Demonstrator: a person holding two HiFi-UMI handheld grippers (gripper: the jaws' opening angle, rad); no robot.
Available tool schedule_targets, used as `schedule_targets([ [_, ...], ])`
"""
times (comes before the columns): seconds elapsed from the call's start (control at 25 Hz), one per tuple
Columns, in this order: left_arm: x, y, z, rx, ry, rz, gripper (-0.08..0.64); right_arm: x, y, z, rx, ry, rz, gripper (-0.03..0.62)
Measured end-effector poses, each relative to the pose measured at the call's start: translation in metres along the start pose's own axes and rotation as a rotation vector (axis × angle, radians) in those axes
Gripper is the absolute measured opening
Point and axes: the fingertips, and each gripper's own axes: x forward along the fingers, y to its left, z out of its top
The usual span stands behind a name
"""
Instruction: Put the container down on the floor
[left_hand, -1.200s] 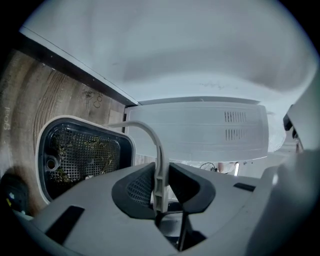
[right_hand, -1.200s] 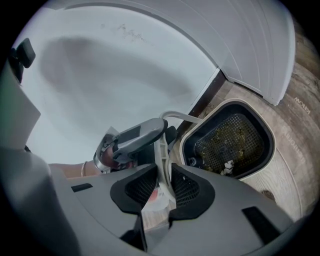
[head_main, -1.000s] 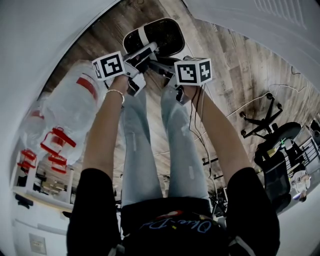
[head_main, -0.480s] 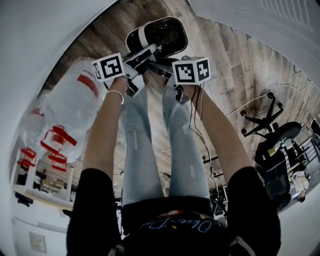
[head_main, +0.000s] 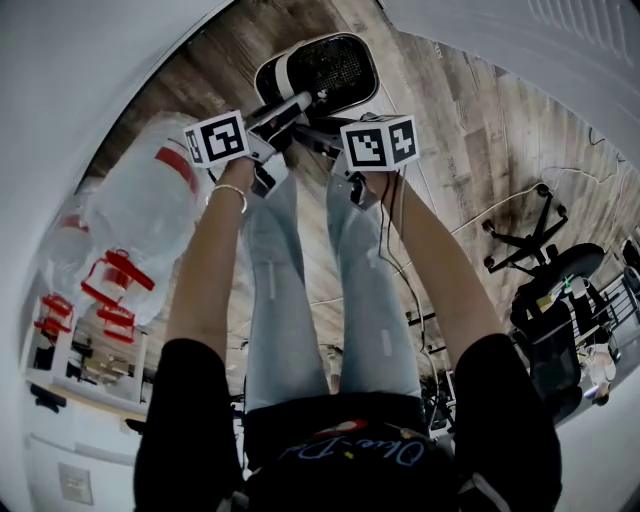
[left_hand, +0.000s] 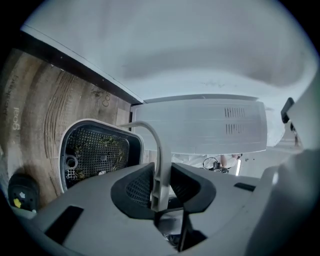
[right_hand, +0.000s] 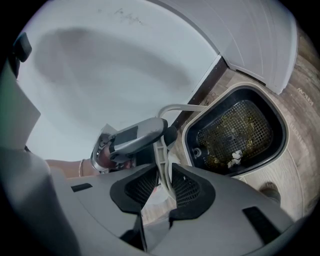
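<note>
White handle arcs back from the container on the far floor, dead ahead, into your right gripper, clenched on it, and your left gripper, whose jaws have just been opening around it.

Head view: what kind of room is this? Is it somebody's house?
Probably not a house. It looks more like an office or workroom. There is a wooden plank floor, a black rolling office chair and several big clear water-cooler jugs with red caps and handles stored together at the left.
</note>
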Motion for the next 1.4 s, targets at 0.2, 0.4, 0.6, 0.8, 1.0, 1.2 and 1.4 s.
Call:
schedule_targets([
  [0.2,-0.009,0.010,0.002,0.019,-0.012,0.040,0.071,0.002,0.004,0.003,-0.011,-0.018,0.005,0.088],
  [0.4,-0.034,0.036,0.006,0.046,-0.041,0.143,0.071,0.006,0.008,0.005,-0.004,-0.027,0.012,0.089],
  [0.6,-0.045,0.053,0.008,0.065,-0.049,0.200,0.071,0.009,0.008,0.003,0.006,-0.037,0.018,0.089],
  [0.8,-0.059,0.076,0.010,0.093,-0.075,0.290,0.071,0.007,0.003,-0.004,0.007,-0.036,0.008,0.089],
  [1.0,-0.066,0.092,0.010,0.137,-0.066,0.370,0.072,0.004,-0.004,-0.004,0.019,-0.055,-0.002,0.089],
  [1.2,-0.067,0.096,0.006,0.127,-0.026,0.374,0.144,-0.001,-0.006,0.005,0.059,-0.119,0.002,0.089],
  [1.4,-0.067,0.100,0.003,0.138,0.006,0.423,0.144,-0.004,-0.004,0.016,0.078,-0.168,0.006,0.089],
])
